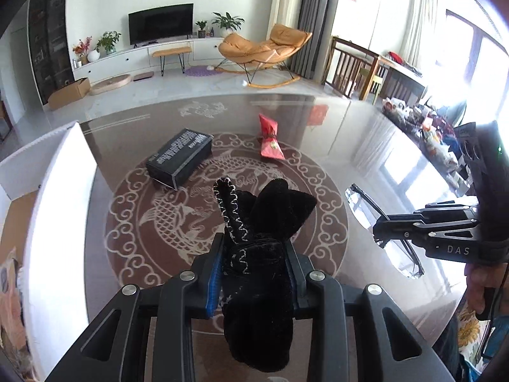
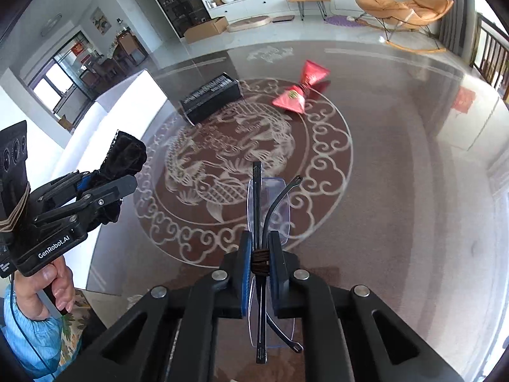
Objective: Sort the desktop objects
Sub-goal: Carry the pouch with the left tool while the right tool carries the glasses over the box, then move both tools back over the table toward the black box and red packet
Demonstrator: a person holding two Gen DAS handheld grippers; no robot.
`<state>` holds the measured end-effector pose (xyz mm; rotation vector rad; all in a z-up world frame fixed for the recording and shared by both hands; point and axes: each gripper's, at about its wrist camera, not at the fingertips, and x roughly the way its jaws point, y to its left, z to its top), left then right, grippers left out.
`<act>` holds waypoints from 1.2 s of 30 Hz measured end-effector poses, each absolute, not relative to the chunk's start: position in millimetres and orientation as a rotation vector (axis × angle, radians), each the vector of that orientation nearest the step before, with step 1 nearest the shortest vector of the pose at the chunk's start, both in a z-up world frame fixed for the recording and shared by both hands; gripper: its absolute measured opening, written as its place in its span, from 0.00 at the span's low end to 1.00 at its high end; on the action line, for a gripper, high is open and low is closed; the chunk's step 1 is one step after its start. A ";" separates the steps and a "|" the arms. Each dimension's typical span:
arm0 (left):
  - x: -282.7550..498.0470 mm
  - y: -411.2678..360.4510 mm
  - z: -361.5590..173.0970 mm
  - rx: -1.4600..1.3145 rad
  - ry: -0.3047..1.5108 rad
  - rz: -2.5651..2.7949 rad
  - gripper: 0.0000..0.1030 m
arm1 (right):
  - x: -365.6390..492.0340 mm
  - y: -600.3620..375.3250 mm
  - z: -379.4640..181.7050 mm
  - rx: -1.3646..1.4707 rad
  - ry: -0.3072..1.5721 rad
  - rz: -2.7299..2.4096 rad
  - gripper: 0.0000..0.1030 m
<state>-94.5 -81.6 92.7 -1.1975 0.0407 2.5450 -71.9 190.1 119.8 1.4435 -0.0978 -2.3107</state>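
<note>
The left gripper (image 1: 254, 251) is clamping a black velvet pouch (image 1: 257, 254); the right gripper (image 2: 260, 254) is pinching folded glasses (image 2: 264, 210) above the bench (image 2: 397, 175).

Left gripper (image 1: 254, 254) is clamped on a pouch (image 1: 257, 254), held above the table. Right gripper (image 2: 259, 254) is clamped on folded glasses (image 2: 261, 210), level with it, to the right.
</note>
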 end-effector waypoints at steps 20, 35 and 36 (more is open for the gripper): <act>0.2 -427.5 96.4 -1.512 -0.267 2.968 0.31 | -13.1 -203.7 182.7 1.091 -0.026 -1.795 0.12; 14.7 -404.0 103.3 -1.453 -0.378 3.095 0.65 | 1.3 -110.6 167.1 0.905 0.014 -2.030 0.89; 13.3 -387.9 112.5 -1.401 -0.362 3.089 0.65 | 3.4 -88.2 164.6 0.876 0.051 -2.114 0.91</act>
